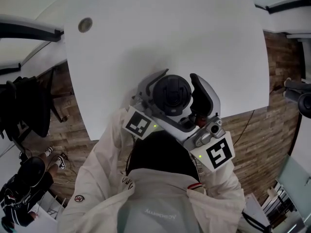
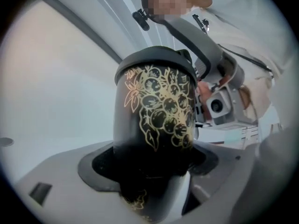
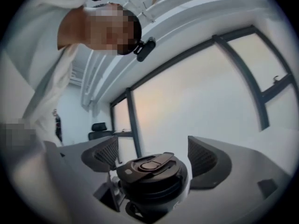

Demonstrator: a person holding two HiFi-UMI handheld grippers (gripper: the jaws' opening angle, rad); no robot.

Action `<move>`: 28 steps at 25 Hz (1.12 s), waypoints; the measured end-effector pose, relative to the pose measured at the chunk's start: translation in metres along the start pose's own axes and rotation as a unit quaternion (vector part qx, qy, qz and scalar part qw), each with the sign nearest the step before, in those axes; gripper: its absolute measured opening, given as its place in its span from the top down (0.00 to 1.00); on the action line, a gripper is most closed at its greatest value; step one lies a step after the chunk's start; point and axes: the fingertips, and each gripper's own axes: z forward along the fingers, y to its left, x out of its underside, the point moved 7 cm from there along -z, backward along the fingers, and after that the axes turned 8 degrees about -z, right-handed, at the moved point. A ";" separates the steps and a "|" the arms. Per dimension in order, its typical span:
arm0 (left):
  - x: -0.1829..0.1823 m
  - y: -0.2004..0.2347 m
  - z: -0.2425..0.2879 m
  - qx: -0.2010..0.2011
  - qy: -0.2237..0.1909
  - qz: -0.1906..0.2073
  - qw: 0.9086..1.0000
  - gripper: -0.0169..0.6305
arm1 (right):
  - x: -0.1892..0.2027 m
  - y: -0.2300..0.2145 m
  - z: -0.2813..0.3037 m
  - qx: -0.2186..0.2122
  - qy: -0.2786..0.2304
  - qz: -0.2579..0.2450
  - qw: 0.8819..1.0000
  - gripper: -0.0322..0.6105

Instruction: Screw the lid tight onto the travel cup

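Note:
The travel cup (image 2: pixel 156 111) is black with a gold grape pattern, and its black lid (image 3: pixel 150 168) sits on top. My left gripper (image 2: pixel 150 183) is shut on the cup's lower body and holds it upright in the air, close to the person's chest. My right gripper (image 3: pixel 152 154) stands open over the lid. Its ribbed pads (image 3: pixel 103 153) stand on either side of the lid without touching it. In the head view the lid (image 1: pixel 170 93) faces up between the two grippers, and the cup body is hidden below it.
A white table (image 1: pixel 170 33) with a round cable hole (image 1: pixel 85 24) lies just beyond the grippers. Wooden floor shows on both sides. A dark office chair (image 1: pixel 26 106) stands at the left, and another person (image 1: pixel 22 191) is at the lower left.

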 end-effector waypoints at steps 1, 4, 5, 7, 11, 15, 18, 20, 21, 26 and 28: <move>0.000 0.001 0.000 0.014 0.000 0.001 1.000 0.34 | 0.000 -0.004 -0.001 -0.053 0.013 -0.014 0.998 0.25; -0.001 0.001 0.003 0.062 0.000 0.003 0.998 0.34 | 0.003 -0.021 -0.002 -0.191 0.053 -0.028 0.980 0.25; -0.001 0.001 0.004 0.077 0.001 0.003 0.997 0.34 | 0.003 -0.027 0.000 -0.228 0.057 -0.017 0.972 0.25; -0.001 0.004 0.003 0.103 0.004 0.003 0.995 0.34 | 0.001 -0.032 0.011 -0.300 0.055 0.002 0.952 0.24; 0.001 0.004 0.005 0.128 0.010 0.002 0.992 0.34 | 0.005 -0.027 0.026 -0.393 0.075 -0.028 0.916 0.24; 0.002 0.004 0.003 0.130 0.010 0.000 0.991 0.34 | 0.008 -0.022 0.027 -0.379 0.059 -0.045 0.922 0.25; 0.003 0.006 0.000 0.118 0.012 -0.002 0.993 0.34 | 0.008 -0.018 0.027 -0.314 0.040 -0.042 0.948 0.25; 0.003 0.004 0.002 0.098 0.010 -0.008 0.995 0.34 | 0.008 -0.017 0.021 -0.236 0.027 -0.036 0.971 0.25; 0.003 0.003 0.003 0.084 0.007 -0.010 0.996 0.34 | 0.008 -0.015 0.019 -0.188 0.021 -0.034 0.981 0.25; 0.004 0.000 0.001 0.000 0.004 -0.016 1.000 0.34 | 0.009 0.001 0.017 0.068 0.014 -0.024 0.997 0.25; 0.007 -0.003 0.002 -0.030 0.000 -0.017 0.999 0.34 | 0.010 0.005 0.016 0.138 0.021 -0.018 0.990 0.25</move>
